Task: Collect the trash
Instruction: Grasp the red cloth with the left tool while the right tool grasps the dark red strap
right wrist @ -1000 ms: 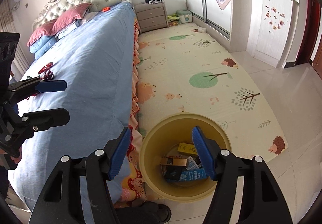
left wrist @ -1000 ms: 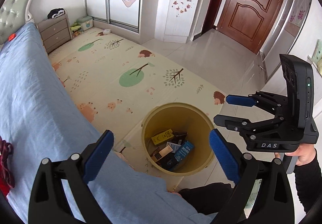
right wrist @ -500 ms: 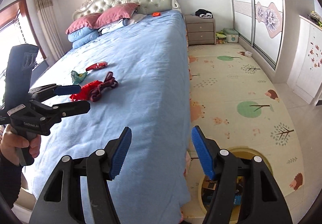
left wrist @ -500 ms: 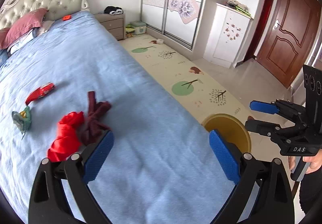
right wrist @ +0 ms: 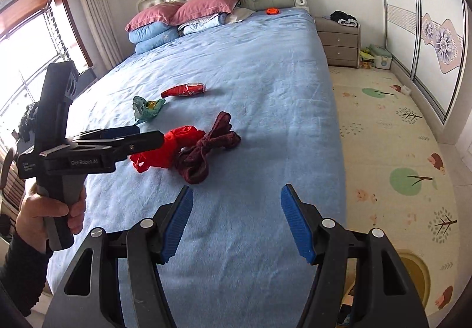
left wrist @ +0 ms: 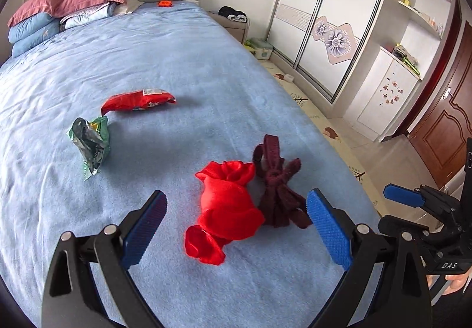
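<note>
On the blue bed (left wrist: pixel 191 68) lie a red snack wrapper (left wrist: pixel 137 100), a crumpled green wrapper (left wrist: pixel 90 146), a red cloth (left wrist: pixel 227 210) and a knotted maroon cloth (left wrist: pixel 278 189). My left gripper (left wrist: pixel 236 227) is open and empty, just above the red cloth. My right gripper (right wrist: pixel 236 223) is open and empty over the bed's near part, short of the cloths (right wrist: pixel 206 148). The wrappers also show in the right wrist view, the red one (right wrist: pixel 184 90) and the green one (right wrist: pixel 146 108). The yellow bin's rim (right wrist: pixel 419 275) shows on the floor at lower right.
Pillows and folded quilts (right wrist: pixel 183 18) lie at the headboard, with a small orange object (right wrist: pixel 273 11) beside them. A nightstand (right wrist: pixel 339 39) stands right of the bed. A play mat (right wrist: pixel 389 145) covers the floor. Wardrobe doors (left wrist: pixel 318 18) and a brown door (left wrist: pixel 442 133) stand to the right.
Both grippers have swung from over the yellow bin to the bed and moved in toward the cloths. The left gripper now hangs right over the red cloth. Both stayed open.
</note>
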Motion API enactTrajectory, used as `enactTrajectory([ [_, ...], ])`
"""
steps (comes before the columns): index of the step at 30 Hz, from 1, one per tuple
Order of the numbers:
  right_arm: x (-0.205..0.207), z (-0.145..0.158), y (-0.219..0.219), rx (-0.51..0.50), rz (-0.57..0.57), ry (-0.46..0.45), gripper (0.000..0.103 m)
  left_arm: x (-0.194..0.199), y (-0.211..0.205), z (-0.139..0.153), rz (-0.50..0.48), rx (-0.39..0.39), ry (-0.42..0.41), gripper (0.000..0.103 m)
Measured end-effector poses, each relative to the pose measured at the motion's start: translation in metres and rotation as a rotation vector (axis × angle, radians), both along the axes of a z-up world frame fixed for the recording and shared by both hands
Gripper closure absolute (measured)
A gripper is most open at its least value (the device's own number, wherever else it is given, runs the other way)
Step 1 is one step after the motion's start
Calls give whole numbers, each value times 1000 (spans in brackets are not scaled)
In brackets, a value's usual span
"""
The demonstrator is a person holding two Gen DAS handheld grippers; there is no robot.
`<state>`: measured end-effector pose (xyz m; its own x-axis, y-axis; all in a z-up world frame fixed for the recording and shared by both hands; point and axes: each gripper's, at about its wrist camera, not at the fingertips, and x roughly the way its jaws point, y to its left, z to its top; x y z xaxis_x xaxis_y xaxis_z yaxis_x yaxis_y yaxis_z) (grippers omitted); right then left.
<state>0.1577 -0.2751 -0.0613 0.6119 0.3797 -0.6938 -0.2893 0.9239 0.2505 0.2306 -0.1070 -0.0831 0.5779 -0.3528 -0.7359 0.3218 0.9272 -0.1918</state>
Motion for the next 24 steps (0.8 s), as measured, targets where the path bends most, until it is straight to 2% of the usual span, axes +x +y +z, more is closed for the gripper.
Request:
enactTrajectory([
  [7,34,-9,5,10,6,20,42,25,0,-36,-44,14,65,9],
  [12,57,-18,12,31,21,50,42,36,8,-47,-51,-8,80,30],
  [14,66,-23,19,51,34,71,42,37,11,-47,-85,-36,84,45],
  [17,76,-29,29,72,47,108,45,36,13,-46,-129,-82,93,60],
  [24,94,-37,47,105,74,171,45,30,17,-43,-141,-79,75,64],
])
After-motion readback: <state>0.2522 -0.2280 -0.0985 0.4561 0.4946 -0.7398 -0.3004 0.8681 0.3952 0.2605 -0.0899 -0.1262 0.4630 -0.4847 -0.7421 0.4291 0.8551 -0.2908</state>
